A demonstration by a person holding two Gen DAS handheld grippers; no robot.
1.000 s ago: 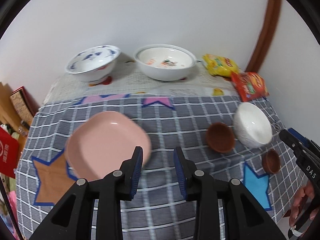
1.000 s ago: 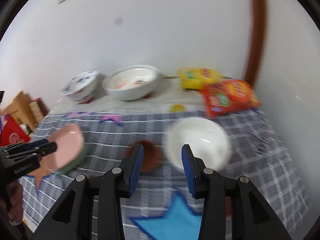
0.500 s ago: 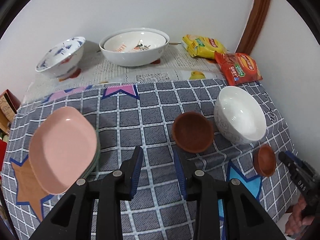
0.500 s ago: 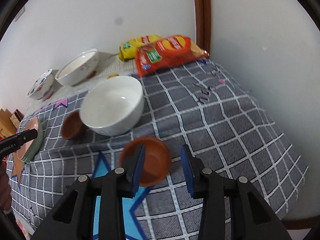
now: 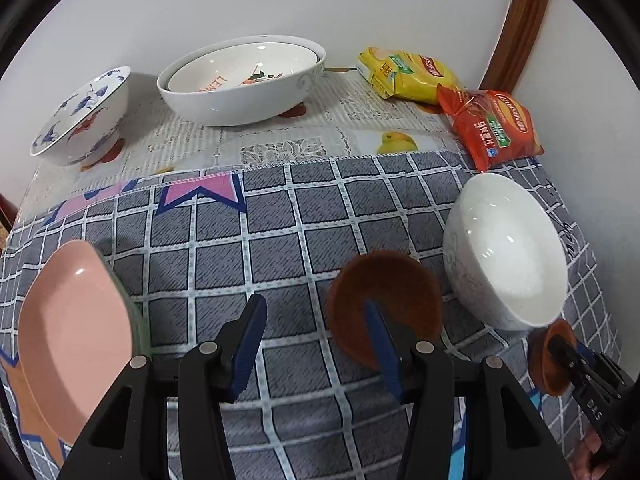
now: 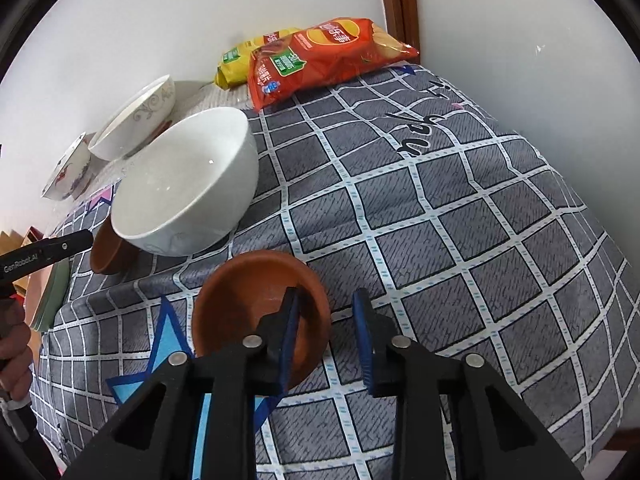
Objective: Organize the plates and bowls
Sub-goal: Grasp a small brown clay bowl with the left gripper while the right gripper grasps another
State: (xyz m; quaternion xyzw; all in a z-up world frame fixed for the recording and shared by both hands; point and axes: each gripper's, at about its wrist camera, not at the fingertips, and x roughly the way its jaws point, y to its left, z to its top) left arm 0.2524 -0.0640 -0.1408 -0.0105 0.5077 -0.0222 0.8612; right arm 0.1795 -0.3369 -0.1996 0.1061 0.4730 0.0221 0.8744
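Note:
My left gripper is open and empty, its right finger over the near rim of a brown bowl. A white bowl stands right of it. A pink plate lies on a green one at the left. My right gripper is open; its left finger sits inside a smaller brown bowl, its right finger outside the rim. The white bowl and the other brown bowl lie beyond. The small brown bowl also shows in the left wrist view.
At the back stand a blue-patterned bowl, a large white bowl with another nested in it, a yellow snack bag and a red snack bag. The checked cloth drops off at the right edge near the wall.
Both grippers moved forward and down. The left one closed in on the larger brown bowl; the right one came over the small brown bowl, its rim now between the fingers.

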